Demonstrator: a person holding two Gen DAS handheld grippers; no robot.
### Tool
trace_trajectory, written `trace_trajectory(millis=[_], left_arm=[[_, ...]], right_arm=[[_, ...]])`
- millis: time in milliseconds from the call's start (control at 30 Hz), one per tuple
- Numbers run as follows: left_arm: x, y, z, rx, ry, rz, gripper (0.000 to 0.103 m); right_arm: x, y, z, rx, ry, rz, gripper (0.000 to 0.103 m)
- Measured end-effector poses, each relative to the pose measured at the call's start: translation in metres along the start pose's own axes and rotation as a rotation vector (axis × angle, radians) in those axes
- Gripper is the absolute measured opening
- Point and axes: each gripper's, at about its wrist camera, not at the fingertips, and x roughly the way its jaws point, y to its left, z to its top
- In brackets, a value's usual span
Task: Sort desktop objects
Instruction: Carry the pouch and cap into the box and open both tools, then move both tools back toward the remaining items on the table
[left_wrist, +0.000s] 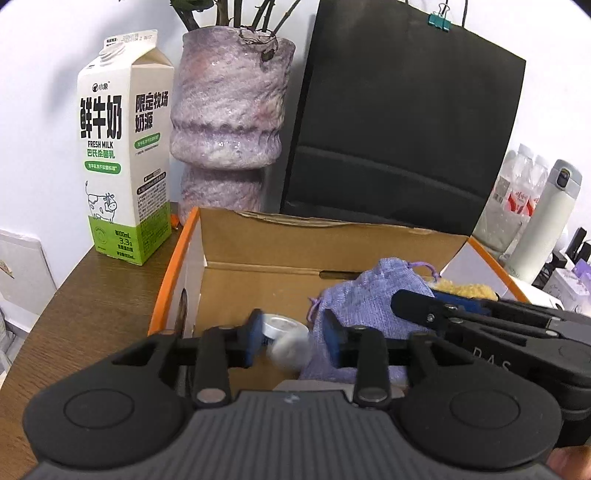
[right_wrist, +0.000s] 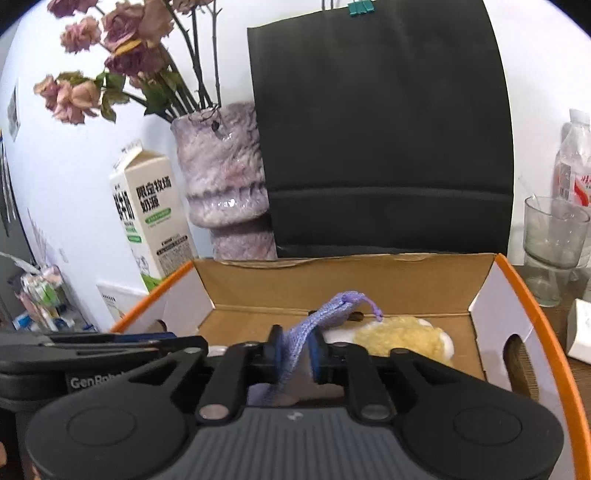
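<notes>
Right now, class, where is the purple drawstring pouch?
The purple drawstring pouch is pinched in the right gripper over the open cardboard box, left of the fluffy yellow item.

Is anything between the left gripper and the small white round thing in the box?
Nothing visible does. The left gripper is open, and the white round thing sits in the gap between its fingers, over the cardboard box. The purple pouch, pinched by the right gripper, lies beside it.
</notes>
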Motion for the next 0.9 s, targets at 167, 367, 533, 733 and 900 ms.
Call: trace_trajectory(millis=[167,367,533,733,900], left_arm=[[-0.010,0.000,0.002,-0.002,-0.025,0.020,0.058],[-0.020,0.007,0.008,-0.039,-0.061,0.065,0.093],[-0.028,0.011,0.012,-0.085,-0.076,0.072,0.103],[-0.046,0.002,0.013,-0.062,-0.117,0.051,0.103],[-0.072,-0.008,0.007,-0.023,-0.154,0.023,0.103]], right_arm=[[-0.016,-0.001,0.006,-0.040,-0.022,-0.040,0.065],[-0.027,-0.010,0.012,-0.015,-0.025,-0.062,0.103],[-0.034,-0.013,0.015,0.004,0.012,-0.047,0.103],[-0.056,-0.008,0.015,-0.009,-0.023,-0.039,0.103],[-0.086,-0.013,0.011,-0.005,-0.049,-0.035,0.103]])
